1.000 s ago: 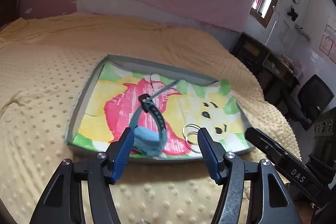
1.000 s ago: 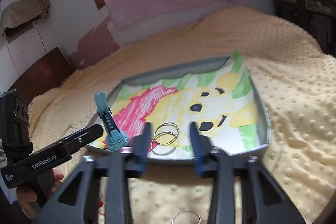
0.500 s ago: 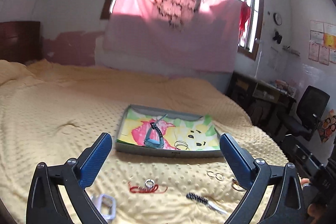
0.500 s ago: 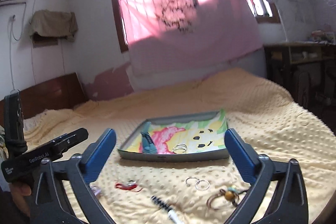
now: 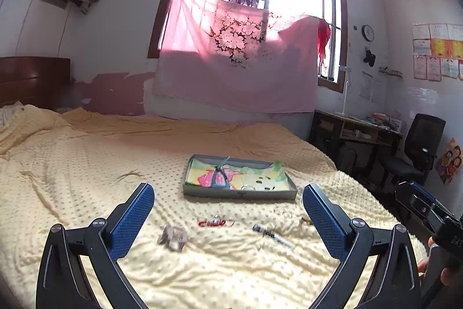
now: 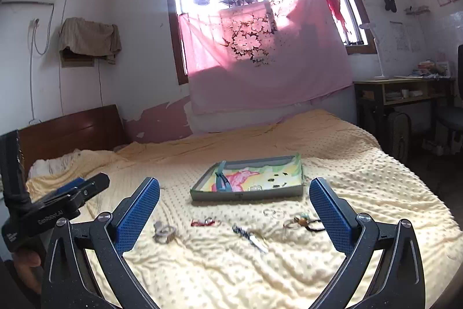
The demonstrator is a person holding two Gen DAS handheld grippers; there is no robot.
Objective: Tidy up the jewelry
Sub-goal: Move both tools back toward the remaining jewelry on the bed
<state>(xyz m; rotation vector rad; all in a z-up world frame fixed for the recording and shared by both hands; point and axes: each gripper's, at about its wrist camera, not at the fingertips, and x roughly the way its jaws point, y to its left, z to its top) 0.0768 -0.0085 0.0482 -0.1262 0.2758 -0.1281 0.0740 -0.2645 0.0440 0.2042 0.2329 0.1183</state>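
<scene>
A grey tray with a colourful cartoon lining lies on the bed. In it are a blue watch and clear rings. In front of the tray, loose on the blanket, lie a silver bracelet, a red string piece, a black-and-white beaded piece, two rings and a beaded bracelet. My left gripper and right gripper are both wide open, empty, and well back from the tray.
A yellow dotted blanket covers the whole bed. A wooden headboard stands at the left. A desk and a black office chair stand to the right of the bed. A pink cloth hangs under the window.
Both grippers have drawn back and up from the tray and their jaws have opened wide. The watch and the rings stay in the tray. The loose pieces on the blanket have come into view.
</scene>
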